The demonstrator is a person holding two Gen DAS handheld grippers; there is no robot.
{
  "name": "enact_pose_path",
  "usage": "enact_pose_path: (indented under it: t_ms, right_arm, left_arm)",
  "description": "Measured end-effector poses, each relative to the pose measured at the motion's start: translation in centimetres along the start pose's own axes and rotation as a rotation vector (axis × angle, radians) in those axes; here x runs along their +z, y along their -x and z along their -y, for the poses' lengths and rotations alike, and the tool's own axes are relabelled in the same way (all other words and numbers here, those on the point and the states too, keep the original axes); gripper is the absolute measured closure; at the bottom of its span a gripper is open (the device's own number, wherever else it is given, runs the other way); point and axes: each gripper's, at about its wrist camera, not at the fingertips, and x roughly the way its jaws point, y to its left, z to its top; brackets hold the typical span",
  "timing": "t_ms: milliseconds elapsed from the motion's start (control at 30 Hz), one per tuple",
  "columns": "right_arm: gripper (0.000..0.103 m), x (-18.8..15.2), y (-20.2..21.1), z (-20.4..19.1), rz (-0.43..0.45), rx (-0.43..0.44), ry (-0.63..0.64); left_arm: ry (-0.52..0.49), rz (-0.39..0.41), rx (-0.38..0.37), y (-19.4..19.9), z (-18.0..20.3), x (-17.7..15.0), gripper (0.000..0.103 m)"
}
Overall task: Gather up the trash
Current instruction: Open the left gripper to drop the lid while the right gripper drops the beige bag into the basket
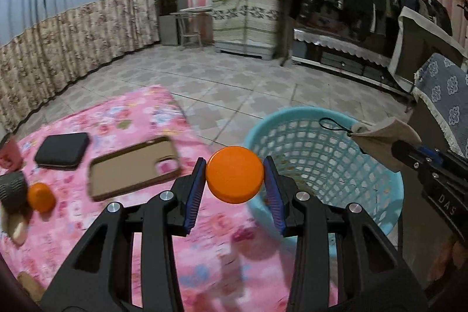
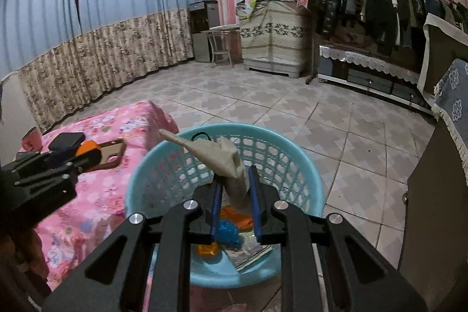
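Left hand-held gripper [image 1: 235,179] is part-closed on an orange lid [image 1: 235,174], pads touching its rim on both sides. Right hand-held gripper [image 2: 235,189] is nearly closed on a crumpled beige face mask [image 2: 222,158], ear loop dangling.

Key relation: the blue basket [image 2: 295,154] sits on the floor beside the pink-covered bed [image 1: 125,113]. The mask is already over the basket mouth, so the right side looks nearer to a drop. The lid hangs by the near left part of the rim, still partly over the bed edge, with the basket ahead and to its right.

Basket already holds orange and blue scraps [image 2: 226,233]; they're half hidden by the fingers and I can't identify them. Motion blur smears the bed items: phone case [image 1: 134,165], dark pouch [image 1: 62,149], small orange [image 1: 41,196].
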Motion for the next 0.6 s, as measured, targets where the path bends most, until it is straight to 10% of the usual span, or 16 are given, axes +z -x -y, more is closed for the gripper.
enact_pose_path:
  t_ms: [367,600]
  right_arm:
    - [0.085,0.2,-1.5,3.2,-0.008,-0.037,-0.047]
    - [0.085,0.4,-1.7,3.3,-0.008,-0.030,-0.039]
  left_arm:
    - [-0.050,-0.026,-0.071,-3.7,3.3,1.5,0.063]
    - [0.008,0.004,-0.020,-2.6,1.2,2.7,0.024]
